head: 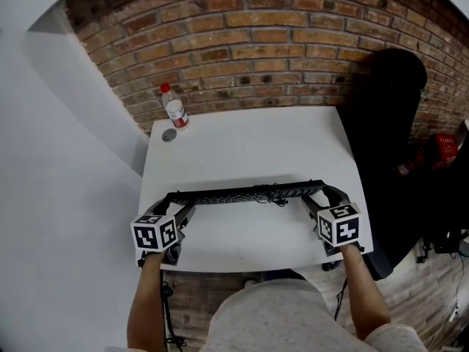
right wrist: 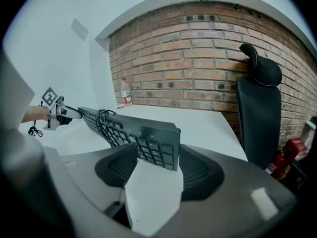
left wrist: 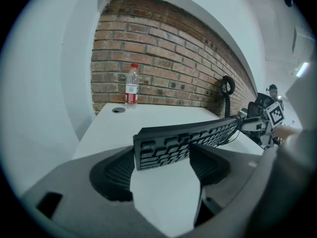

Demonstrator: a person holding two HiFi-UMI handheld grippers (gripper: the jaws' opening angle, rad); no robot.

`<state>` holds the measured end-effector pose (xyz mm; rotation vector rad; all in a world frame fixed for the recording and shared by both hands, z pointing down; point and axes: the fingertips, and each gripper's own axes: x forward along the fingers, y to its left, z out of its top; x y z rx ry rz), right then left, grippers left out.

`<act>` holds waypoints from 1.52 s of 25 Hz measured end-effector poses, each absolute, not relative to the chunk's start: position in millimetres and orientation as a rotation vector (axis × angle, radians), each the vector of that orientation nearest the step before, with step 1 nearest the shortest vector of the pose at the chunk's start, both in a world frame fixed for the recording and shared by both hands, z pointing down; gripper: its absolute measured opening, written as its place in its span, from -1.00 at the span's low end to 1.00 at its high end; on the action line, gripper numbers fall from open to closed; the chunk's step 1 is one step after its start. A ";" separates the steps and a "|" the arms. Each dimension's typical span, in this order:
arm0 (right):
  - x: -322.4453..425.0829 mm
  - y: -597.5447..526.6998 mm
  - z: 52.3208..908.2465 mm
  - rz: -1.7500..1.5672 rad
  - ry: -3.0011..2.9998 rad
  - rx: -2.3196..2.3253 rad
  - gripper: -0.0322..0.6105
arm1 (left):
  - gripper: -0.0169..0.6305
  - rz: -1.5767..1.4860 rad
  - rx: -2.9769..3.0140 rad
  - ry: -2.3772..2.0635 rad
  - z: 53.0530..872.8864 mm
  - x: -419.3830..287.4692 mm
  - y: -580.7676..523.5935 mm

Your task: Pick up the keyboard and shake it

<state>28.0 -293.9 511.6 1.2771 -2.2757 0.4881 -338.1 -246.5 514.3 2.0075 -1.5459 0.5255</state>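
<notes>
While clamped on the two short ends of the keyboard (left wrist: pixel 188 135), carries it between the jaws on its long edge, key face turned back toward the person. Between the jaws of the left gripper (left wrist: pixel 161 157): the keyboard's left end, pressed by ribbed pads (left wrist: pixel 114 175) on either side, no gap to be seen. Between the jaws of the right gripper (right wrist: pixel 151 162): the number-pad end, pinched the same way, both pads against it. Just beyond the right jaws, on the key face: a bunched black cable (right wrist: pixel 101 117). Below both pairs of jaws: bare white table (head: pixel 249 145), seemingly apart from the keyboard's lower edge, so judged lifted clear. Well beyond the left jaws, at the table's far corner: a water bottle (head: pixel 174 108) with a red label, in front of the brick wall (head: pixel 293 42). Beyond and outward of the right jaws: a black chair (right wrist: pixel 257 108). Looks like the pick-up done and the shake in hand or about to start. Calls for short, quick strokes with both hands together, keeping the same spacing to stop either end sliding out of its pads, holding the squeeze firm, and staying above the table to avoid knocking the lower edge on it.
</notes>
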 end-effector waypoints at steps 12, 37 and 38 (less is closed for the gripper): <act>33.3 -269.4 516.9 0.506 -2.233 1.315 -0.17 | 0.09 0.561 1.992 -1.547 523.1 -337.5 -220.7; 37.6 -219.6 552.1 0.230 -2.106 1.199 -0.19 | 0.07 0.751 1.998 -1.504 566.0 -334.0 -168.9; 37.7 -218.5 553.6 0.215 -2.103 1.190 -0.19 | 0.07 0.761 1.997 -1.499 567.7 -333.9 -167.5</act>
